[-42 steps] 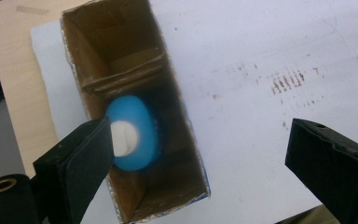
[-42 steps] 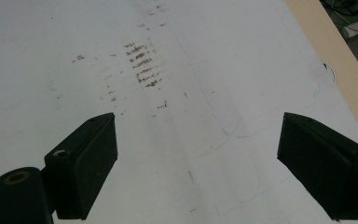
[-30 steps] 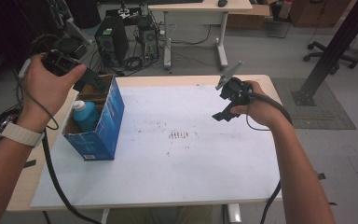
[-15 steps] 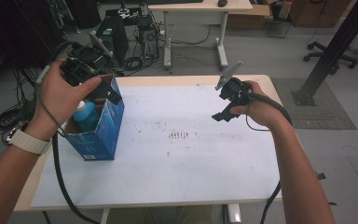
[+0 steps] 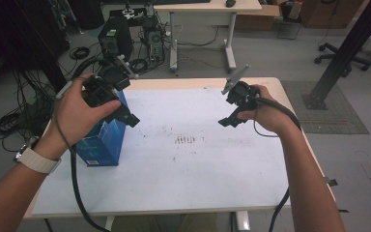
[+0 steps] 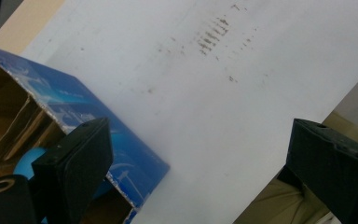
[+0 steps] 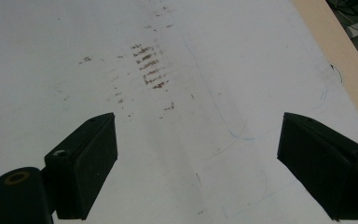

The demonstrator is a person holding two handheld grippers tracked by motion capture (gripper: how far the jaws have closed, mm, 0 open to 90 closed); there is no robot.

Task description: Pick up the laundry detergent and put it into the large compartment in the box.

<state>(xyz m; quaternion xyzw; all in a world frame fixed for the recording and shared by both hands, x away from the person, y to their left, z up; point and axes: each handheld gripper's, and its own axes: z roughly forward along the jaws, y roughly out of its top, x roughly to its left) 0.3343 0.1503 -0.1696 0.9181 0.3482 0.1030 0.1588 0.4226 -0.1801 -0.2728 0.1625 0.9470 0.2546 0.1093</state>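
Up left, left hand-held gripper [image 5: 125,116] gaping wide, empty, above blue box [image 5: 101,145], right hand-held gripper [image 5: 232,118] likewise.

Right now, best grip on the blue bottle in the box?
Take the bottle by its top, coming straight down through the box's open top; the walls block its sides. The open left gripper is nearest. Cap shape can't be told.

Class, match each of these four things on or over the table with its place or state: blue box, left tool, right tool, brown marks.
Things:
1. blue box
2. left tool
3. right tool
4. brown marks

Places or states:
A. open, over the table's right part
B. mid-table, on the white sheet
C. open-topped, at the table's left edge
D. open, above the box

Pairs: 1-C, 2-D, 3-A, 4-B
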